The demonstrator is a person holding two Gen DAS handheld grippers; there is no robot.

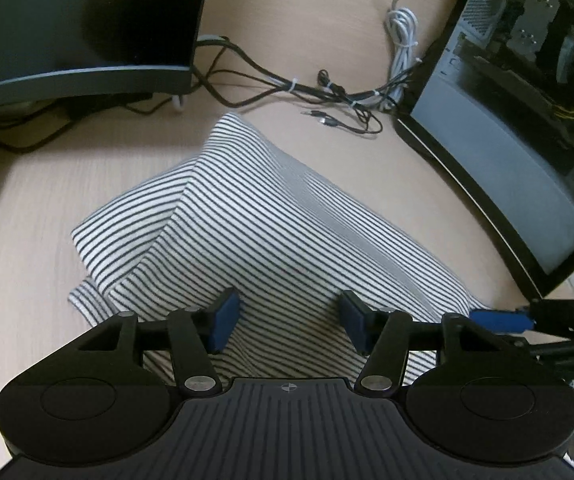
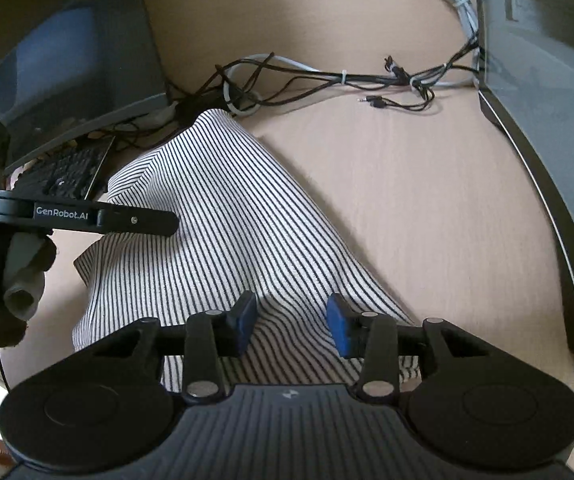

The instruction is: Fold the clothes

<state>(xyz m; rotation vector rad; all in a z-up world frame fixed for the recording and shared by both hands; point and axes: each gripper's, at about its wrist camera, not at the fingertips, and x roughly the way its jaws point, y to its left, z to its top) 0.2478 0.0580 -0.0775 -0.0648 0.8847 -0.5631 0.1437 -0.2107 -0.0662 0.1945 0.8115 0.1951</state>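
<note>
A striped shirt [image 1: 255, 232] lay bunched on the light wooden desk [image 1: 39, 200], folded over itself into a thick wedge, its far corner close to a tangle of cables [image 1: 327, 92]. The left gripper [image 1: 289, 322] hung over the shirt's near edge with its blue-padded fingers spread apart, cloth showing between them but nothing pinched. The right gripper [image 2: 291, 326] sat just beside it over the same near edge, its fingers likewise spread wide and holding nothing. In the right wrist view the left gripper's black finger [image 2: 135, 220] (the one lettered GenRobot.AI) reached in from the left above the shirt's upper fold. A dark monitor [image 1: 79, 20] stood at the far left, with a keyboard [image 2: 67, 172] under it, and a computer case [image 1: 519, 112] stood along the right side of the desk.
</note>
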